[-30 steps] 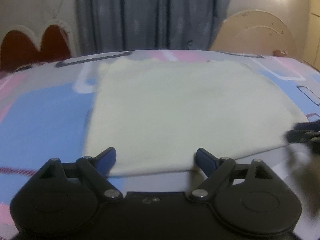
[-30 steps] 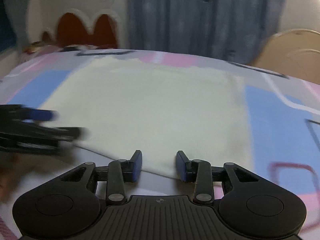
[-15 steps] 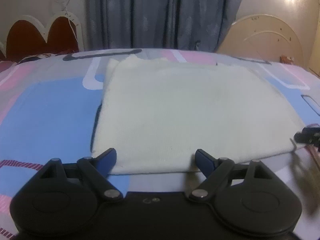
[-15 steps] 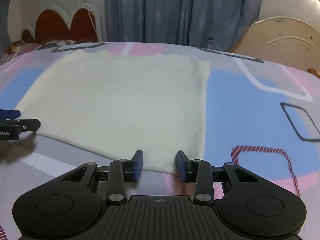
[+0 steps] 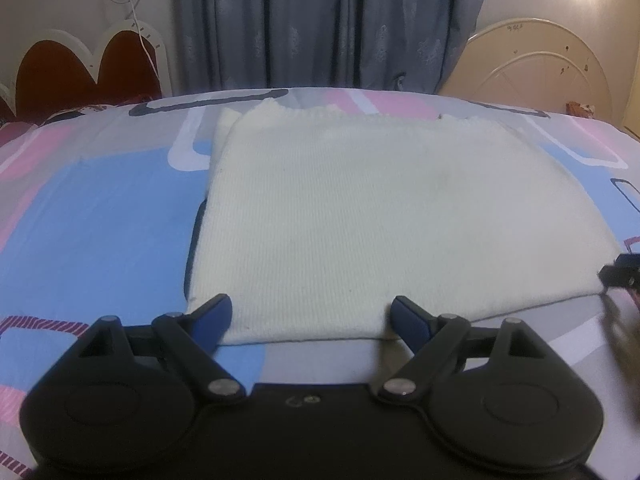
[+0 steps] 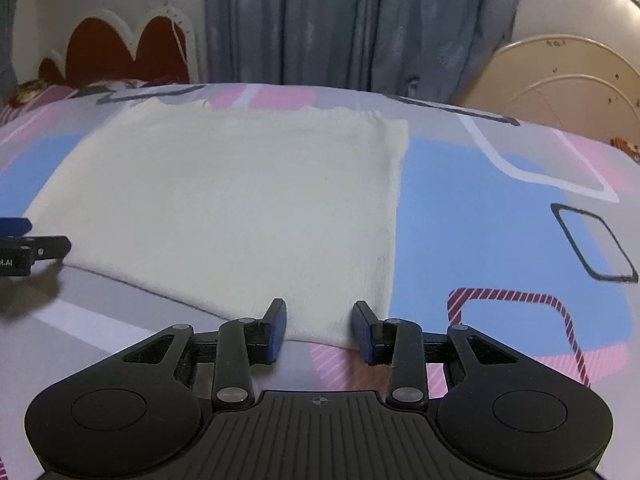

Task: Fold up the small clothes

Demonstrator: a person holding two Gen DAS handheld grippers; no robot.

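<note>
A cream knit garment [image 5: 384, 216] lies flat as a rectangle on the bed, also filling the right wrist view [image 6: 224, 208]. My left gripper [image 5: 310, 309] stands open wide at the cloth's near edge by its left corner, with the hem showing between the fingers and no pad pressing on it. My right gripper [image 6: 319, 309] is open with a narrower gap at the near right corner, the hem lying between its blue pads [image 6: 278, 322] without being pinched. Each gripper's tip shows at the edge of the other's view: right gripper [image 5: 622, 272], left gripper [image 6: 28, 246].
The bed sheet [image 5: 100, 216] is patterned in blue, pink and grey. Behind the bed hang grey curtains [image 5: 320, 20], with a red and white scalloped headboard [image 5: 80, 60] at the left and a cream arched bed frame [image 5: 532, 60] at the right.
The blur of a second ago is gone and both views have steadied. The right view has swung slightly rightward, showing more sheet beside the cloth. Both jaw gaps look unchanged.
</note>
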